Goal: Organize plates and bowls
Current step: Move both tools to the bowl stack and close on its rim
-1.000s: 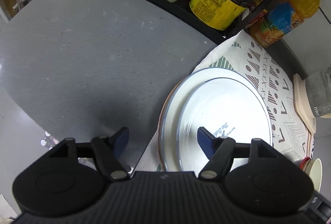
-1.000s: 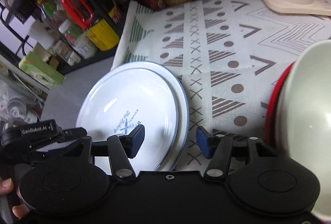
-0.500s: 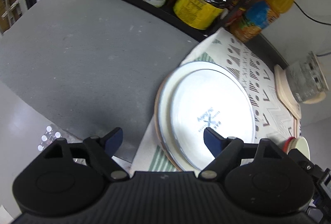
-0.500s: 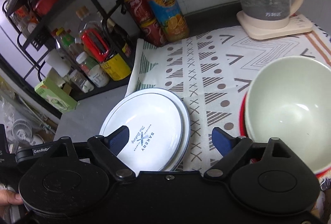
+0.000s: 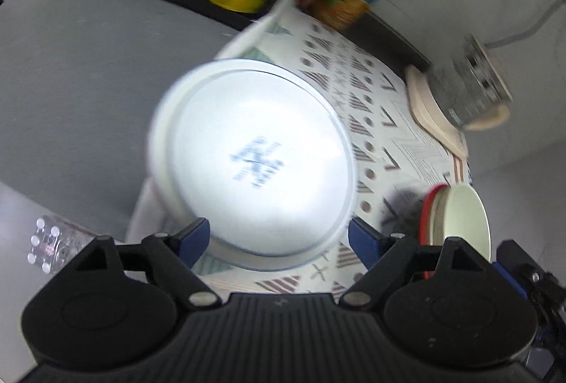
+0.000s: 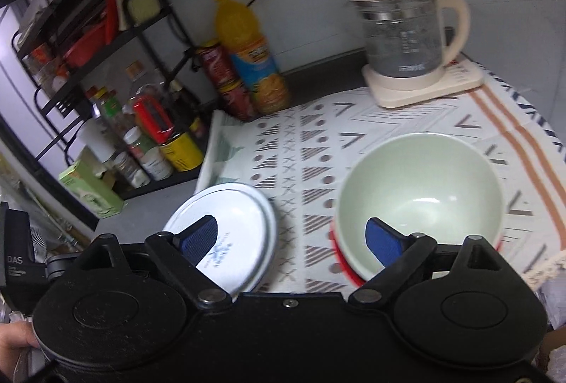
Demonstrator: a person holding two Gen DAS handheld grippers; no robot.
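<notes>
A stack of white plates (image 5: 254, 163) with a blue logo lies on the left end of the patterned cloth (image 5: 396, 138); it also shows in the right wrist view (image 6: 237, 227). A pale green bowl (image 6: 421, 199) sits nested in a red bowl (image 6: 345, 268) on the cloth's right part; both show at the right of the left wrist view (image 5: 463, 216). My left gripper (image 5: 279, 238) is open and empty, above the near edge of the plates. My right gripper (image 6: 292, 239) is open and empty, raised above the gap between plates and bowls.
A glass kettle (image 6: 406, 39) on a cream base stands at the back right. An orange juice bottle (image 6: 251, 53) and red cans (image 6: 223, 82) stand at the back. A black rack (image 6: 106, 71) with jars and bottles lines the left. The grey counter (image 5: 78, 78) lies left of the cloth.
Both grippers have pulled up and back from the plates, so more of the table shows. Both have opened wider. The plates and bowls have not moved.
</notes>
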